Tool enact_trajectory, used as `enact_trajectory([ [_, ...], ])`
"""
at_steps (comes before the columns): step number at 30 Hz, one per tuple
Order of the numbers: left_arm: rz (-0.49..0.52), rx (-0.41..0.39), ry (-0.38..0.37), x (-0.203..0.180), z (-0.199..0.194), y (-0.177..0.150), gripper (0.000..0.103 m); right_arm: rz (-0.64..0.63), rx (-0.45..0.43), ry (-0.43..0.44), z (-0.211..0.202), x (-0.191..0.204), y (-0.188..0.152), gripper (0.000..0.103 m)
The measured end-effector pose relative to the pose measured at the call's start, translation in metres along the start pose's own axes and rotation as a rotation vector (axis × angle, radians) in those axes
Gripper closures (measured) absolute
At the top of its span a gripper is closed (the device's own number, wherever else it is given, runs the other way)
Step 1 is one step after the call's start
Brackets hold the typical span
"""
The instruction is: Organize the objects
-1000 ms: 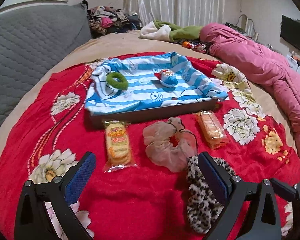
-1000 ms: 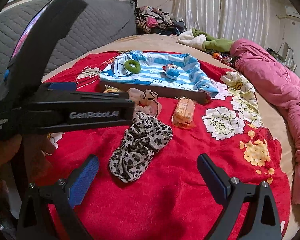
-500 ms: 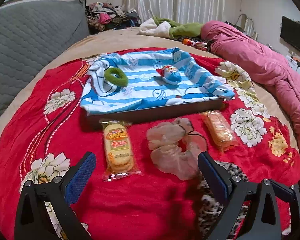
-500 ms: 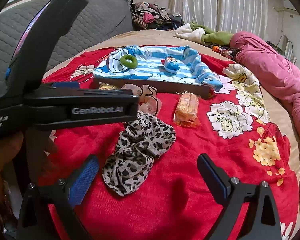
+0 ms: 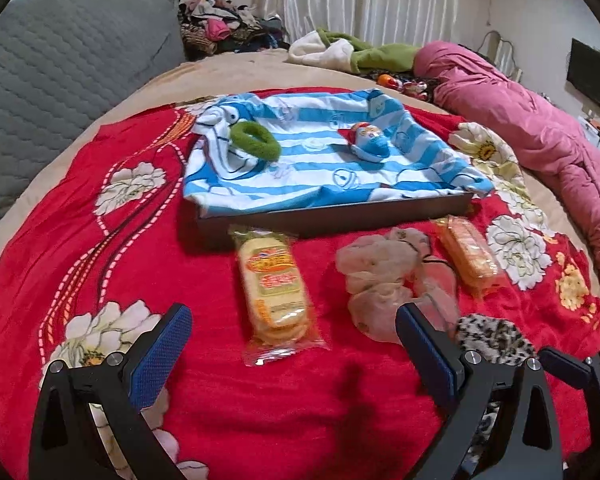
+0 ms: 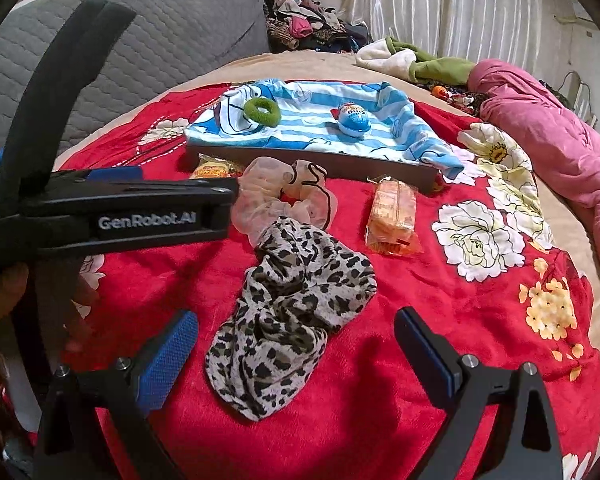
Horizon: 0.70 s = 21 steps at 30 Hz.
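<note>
Bare red blanket (image 6: 440, 320) lies open at four o'clock of the leopard scrunchie (image 6: 292, 312), while the left gripper (image 6: 112, 216) crowds its ten o'clock.

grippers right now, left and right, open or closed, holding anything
Left claw: open, holding nothing, above the snack packet.
Right claw: open, holding nothing, the leopard-print scrunchie lies between its fingers.
</note>
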<state>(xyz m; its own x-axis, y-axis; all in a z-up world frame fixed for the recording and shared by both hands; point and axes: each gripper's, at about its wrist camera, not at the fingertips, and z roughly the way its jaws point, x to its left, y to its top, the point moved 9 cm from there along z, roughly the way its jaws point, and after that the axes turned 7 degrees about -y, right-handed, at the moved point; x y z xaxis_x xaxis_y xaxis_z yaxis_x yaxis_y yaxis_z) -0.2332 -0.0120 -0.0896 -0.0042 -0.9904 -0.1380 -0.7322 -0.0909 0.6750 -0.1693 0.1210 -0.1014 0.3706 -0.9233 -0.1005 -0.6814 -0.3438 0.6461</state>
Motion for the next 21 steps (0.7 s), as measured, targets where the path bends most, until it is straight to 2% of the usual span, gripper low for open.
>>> enact_trajectory([
  [14, -0.05, 0.022, 0.023, 0.029, 0.017, 0.0, 0.002, 0.009, 0.025, -0.006, 0.016, 0.002, 0.004, 0.004],
  [21, -0.069, 0.033, 0.04, 0.036, 0.029, 0.001, 0.002, 0.009, 0.049, -0.007, 0.023, 0.003, 0.001, 0.008],
])
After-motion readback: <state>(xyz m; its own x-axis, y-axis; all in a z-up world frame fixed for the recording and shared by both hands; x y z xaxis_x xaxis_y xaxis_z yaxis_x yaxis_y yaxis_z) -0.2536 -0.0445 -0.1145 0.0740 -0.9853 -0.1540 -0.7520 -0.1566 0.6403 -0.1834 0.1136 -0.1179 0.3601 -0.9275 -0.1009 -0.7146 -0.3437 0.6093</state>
